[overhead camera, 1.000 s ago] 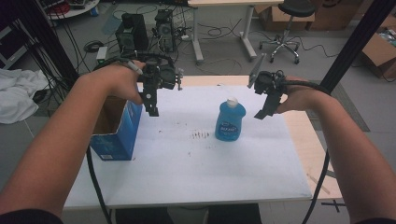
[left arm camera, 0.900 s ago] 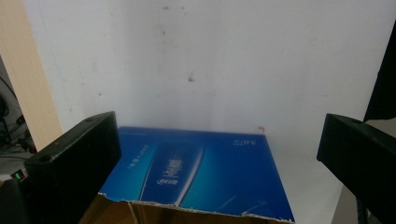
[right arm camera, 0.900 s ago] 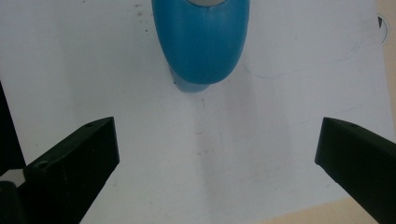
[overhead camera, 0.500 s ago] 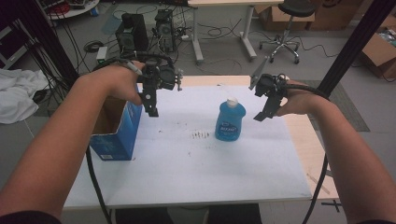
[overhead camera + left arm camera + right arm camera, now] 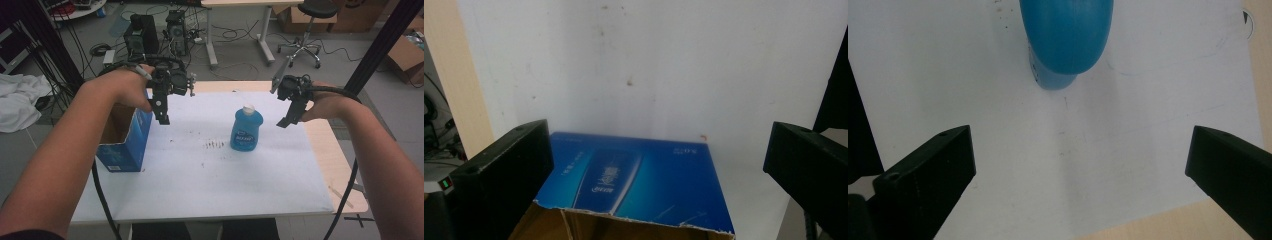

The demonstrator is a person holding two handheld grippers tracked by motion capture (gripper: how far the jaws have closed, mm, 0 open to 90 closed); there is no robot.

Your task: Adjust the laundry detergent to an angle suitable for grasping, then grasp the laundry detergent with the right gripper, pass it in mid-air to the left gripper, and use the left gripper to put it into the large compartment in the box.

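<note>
High view: white table [image 5: 200,185] with a bare wooden strip along its right edge. Blue bottle [image 5: 246,128] upright near the middle, white cap on top, nothing touching it. Open blue box [image 5: 122,137] standing at the left edge, brown inside. Small dark specks [image 5: 215,145] on the white surface just left of the bottle. Left gripper [image 5: 163,119] held above the table beside the box's far right corner, pointing down. Right gripper [image 5: 284,121] held up to the right of the bottle, near it but apart. Jaw spacing hard to judge from here for either. Both forearms entering from the bottom. Beyond the table: computer towers [image 5: 155,32], cables, an office chair [image 5: 305,25].

Left gripper view: left gripper [image 5: 659,165] with jaws spread wide, empty. Blue printed side of the box [image 5: 639,182] between and below them, torn cardboard rim at the bottom edge. White table [image 5: 664,65] beyond.

Right gripper view: right gripper [image 5: 1080,167] with jaws wide apart, empty. Bottle [image 5: 1065,37] ahead at top centre, well clear of both jaws. White table [image 5: 948,75] under it, wood showing at the right and lower edge.
</note>
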